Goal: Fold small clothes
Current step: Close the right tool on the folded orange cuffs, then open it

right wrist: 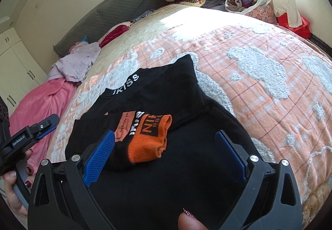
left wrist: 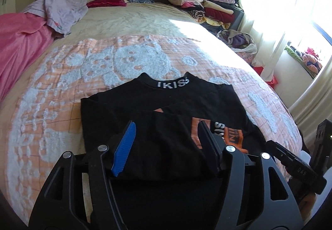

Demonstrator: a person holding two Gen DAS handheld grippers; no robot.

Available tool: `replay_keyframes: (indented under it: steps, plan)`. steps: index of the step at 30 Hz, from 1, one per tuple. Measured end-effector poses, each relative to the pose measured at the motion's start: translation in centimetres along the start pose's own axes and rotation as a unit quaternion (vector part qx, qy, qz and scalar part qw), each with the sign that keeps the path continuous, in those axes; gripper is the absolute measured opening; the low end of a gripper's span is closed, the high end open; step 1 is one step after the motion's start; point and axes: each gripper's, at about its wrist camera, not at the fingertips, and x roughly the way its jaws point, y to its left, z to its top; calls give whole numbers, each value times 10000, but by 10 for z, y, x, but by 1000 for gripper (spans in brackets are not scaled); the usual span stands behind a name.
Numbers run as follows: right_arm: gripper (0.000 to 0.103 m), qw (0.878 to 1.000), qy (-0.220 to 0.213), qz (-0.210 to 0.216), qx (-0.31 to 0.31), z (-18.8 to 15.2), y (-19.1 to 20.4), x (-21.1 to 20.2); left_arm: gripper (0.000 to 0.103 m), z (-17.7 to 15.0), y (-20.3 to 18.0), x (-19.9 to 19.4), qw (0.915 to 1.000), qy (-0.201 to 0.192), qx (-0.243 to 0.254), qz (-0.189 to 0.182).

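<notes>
A small black top (left wrist: 157, 105) with a white "IKISS" collar and an orange ribbed cuff (left wrist: 234, 136) lies partly folded on the orange and white bedspread (left wrist: 62, 88). My left gripper (left wrist: 168, 134) is open, its blue fingers over the top's near edge. In the right wrist view the same top (right wrist: 186, 159) fills the foreground with the orange cuff (right wrist: 151, 138) folded on it. My right gripper (right wrist: 166, 146) is open wide above the cloth. The left gripper (right wrist: 41, 130) shows at the left edge there, and the right gripper's body (left wrist: 294, 161) shows at the lower right of the left wrist view.
A stack of folded clothes (left wrist: 203, 3) sits at the bed's far right corner, with a bag of clothes (left wrist: 240, 41) beside it. A lilac garment (left wrist: 62, 9) and a pink blanket (left wrist: 18, 43) lie at the far left. A bright window (left wrist: 290, 1) is on the right.
</notes>
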Motion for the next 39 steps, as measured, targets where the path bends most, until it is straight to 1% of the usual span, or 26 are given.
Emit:
replay_keyframes:
  steps: [2,5,7,8,9,11,12,15,17,19,21,22,23,24,26,31,35,39]
  plan:
    - [96,9999,138,-2,-71,-2,3,9,62,-6,14,-2,9999,0,-52,131]
    - [96,9993,278,-58,-258,-3,12,23,64,-15,36,-3,9991,-40,-90,404]
    - [95,9986,309,-113,-415,-2,18,30,64,-18,50,-2,9988,-48,-272,413]
    - [93,9981,319,-142,-501,-1,22,34,65,-18,59,-2,9984,-60,-389,415]
    - [86,9975,329,-157,-600,1,25,40,65,-18,64,-2,9980,-77,-439,454]
    - [78,9962,442,-269,-705,4,28,52,67,-15,73,-5,9974,-118,-461,537]
    - [77,9956,488,-269,-758,6,28,59,67,-14,78,-7,9970,-150,-481,583]
    - [73,9933,645,-526,-804,11,25,80,67,-9,90,-13,9950,-273,-583,760]
    - [69,9928,707,-575,-772,11,22,90,67,-8,99,-16,9944,-272,-721,729]
    - [62,9924,646,-604,-852,10,23,91,67,-8,104,-16,9936,-278,-792,760]
    - [39,9924,573,-501,-965,9,28,88,67,-9,107,-16,9926,-290,-828,837]
    - [34,9921,558,-471,-1023,9,30,87,67,-9,109,-16,9924,-287,-856,838]
    - [25,9915,560,-417,-1102,9,34,86,67,-9,110,-16,9921,-286,-891,832]
    - [18,9913,536,-338,-1158,9,36,84,67,-9,111,-17,9919,-295,-905,835]
    - [14,9913,431,-199,-1226,12,42,78,67,-9,112,-18,9916,-322,-891,883]
    - [14,9882,-3,-24,-1529,35,61,54,67,-10,110,-17,9914,-351,-833,946]
    - [14,9830,-314,-239,-1794,53,69,42,67,-10,110,-14,9912,-330,-828,974]
    - [14,9799,-408,-469,-1894,66,64,43,67,-9,108,-11,9914,-328,-768,1011]
